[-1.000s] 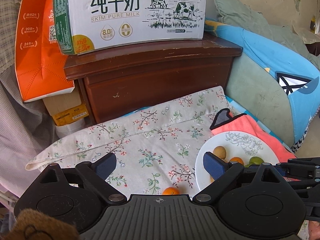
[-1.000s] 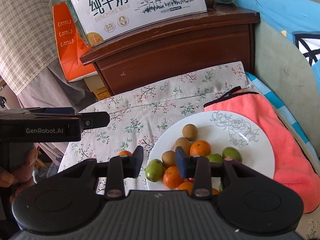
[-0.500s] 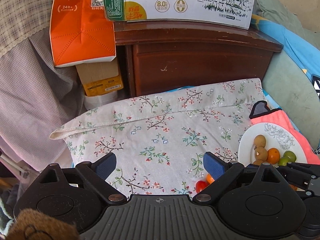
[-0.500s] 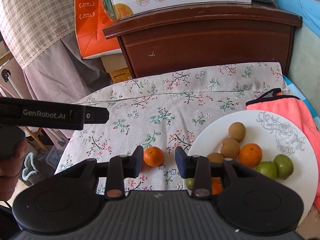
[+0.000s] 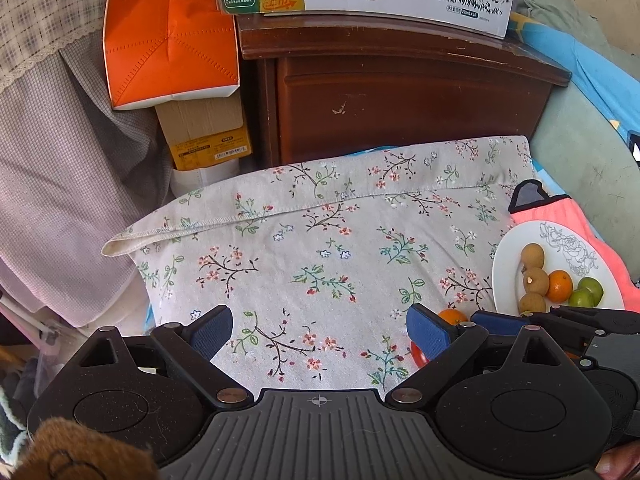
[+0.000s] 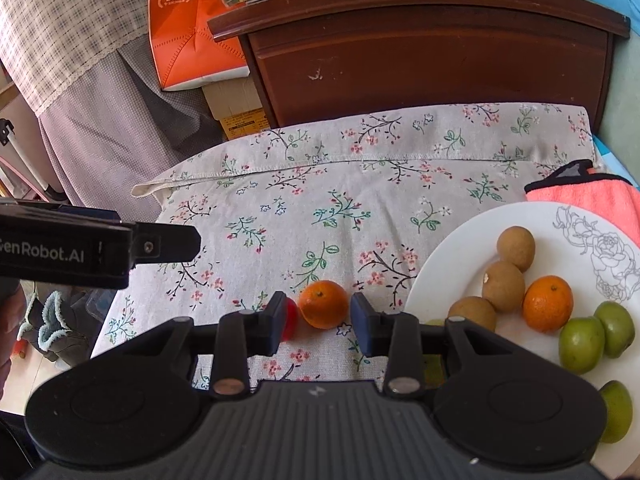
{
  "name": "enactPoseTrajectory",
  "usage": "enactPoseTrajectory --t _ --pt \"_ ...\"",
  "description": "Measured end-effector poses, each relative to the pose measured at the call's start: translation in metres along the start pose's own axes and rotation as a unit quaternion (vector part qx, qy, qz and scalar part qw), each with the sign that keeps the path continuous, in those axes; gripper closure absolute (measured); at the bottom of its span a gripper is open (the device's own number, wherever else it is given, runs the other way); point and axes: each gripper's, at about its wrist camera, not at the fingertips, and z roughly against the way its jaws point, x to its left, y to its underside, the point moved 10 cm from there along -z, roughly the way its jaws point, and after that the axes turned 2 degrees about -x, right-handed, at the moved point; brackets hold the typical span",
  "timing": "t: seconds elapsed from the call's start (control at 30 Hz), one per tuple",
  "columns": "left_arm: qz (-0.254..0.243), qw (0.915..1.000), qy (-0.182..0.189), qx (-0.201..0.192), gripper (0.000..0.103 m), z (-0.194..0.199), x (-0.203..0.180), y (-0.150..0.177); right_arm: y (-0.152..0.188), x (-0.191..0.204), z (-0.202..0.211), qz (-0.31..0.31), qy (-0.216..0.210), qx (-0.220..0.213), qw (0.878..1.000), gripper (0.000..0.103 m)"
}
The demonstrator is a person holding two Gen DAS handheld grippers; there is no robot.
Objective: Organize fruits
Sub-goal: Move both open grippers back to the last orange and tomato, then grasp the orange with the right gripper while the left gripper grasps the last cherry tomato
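On the plate (image 6: 448, 248): three brown fruits, one orange, three green fruits visible. Beside it on the floral cloth (image 6: 320, 200), one loose orange (image 6: 324, 304) now sits between the part-open, empty right hand-held gripper (image 6: 316, 322) fingers; left hand-held gripper (image 5: 320, 330) wide open, empty.

A small orange (image 6: 324, 305) sits on the flowery cloth (image 6: 360, 208), beside a white plate (image 6: 448, 264) holding more fruit

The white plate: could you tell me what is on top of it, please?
On the white plate: three brown fruits, one orange, several green fruits. The right tongs hide its near edge.
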Motion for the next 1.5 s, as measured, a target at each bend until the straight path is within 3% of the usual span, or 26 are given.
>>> enactPoseTrajectory --t 0.13,0.23,0.6,1.07,1.23,1.4,1.5 --pt "-0.006 1.0 0.002 0.003 0.008 -0.002 -0.001 0.002 0.0 0.0 -0.006 -0.001 0.006 -0.004 1.0 0.067" --pt "-0.007 1.0 0.002 0.004 0.008 -0.003 -0.002 0.003 -0.001 -0.002 -0.008 -0.003 0.009 -0.004 1.0 0.074" --pt "-0.013 0.9998 0.011 -0.003 0.008 -0.005 0.001 0.008 0.002 0.001 0.014 0.005 -0.006 0.006 1.0 0.075" --pt "-0.104 0.992 0.068 -0.024 0.01 -0.018 -0.052 0.034 0.045 -0.002 0.051 0.024 -0.031 0.063 0.997 0.075" --pt "-0.113 0.9905 0.074 -0.024 0.017 -0.028 -0.063 0.04 0.051 -0.004 0.052 0.021 -0.029 0.068 0.997 0.075" --pt "-0.111 0.9906 0.079 -0.014 0.039 -0.039 -0.068 0.045 0.051 -0.005 0.051 0.02 -0.03 0.07 0.997 0.072" --pt "-0.112 0.9903 0.081 -0.016 0.043 -0.041 -0.07 0.047 0.052 -0.005 0.051 0.018 -0.029 0.072 0.997 0.072"
